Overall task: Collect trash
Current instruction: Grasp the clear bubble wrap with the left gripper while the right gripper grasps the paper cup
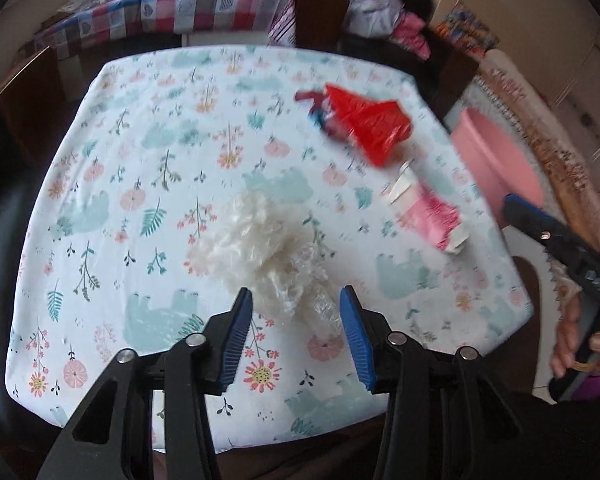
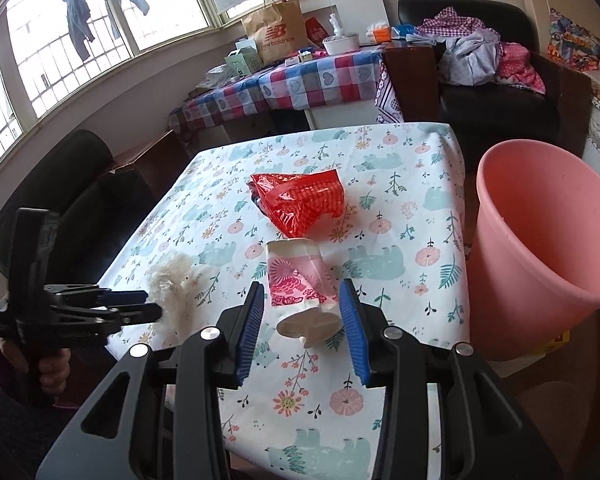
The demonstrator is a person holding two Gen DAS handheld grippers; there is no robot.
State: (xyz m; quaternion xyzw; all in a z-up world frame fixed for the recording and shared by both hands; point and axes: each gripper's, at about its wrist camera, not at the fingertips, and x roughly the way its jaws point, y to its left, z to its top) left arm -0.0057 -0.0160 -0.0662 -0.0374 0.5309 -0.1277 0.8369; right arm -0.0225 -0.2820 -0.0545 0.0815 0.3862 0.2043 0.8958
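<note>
Left gripper (image 1: 296, 300) stands open astride the near end of the white wad (image 1: 260, 248), mid-table; right gripper (image 2: 302, 302) brackets the flattened cup (image 2: 300, 284), unclamped. Sink your pads (image 1: 236, 336) deeper before closing; the bin (image 2: 540, 240) waits right.

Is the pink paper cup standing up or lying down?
Lying down. The pink paper cup rests on its side on the table, squashed flat, between the right tool's open fingers.

Both wrist views look steeply down, close over the floral table (image 1: 100, 208), sharing its littered centre.
</note>
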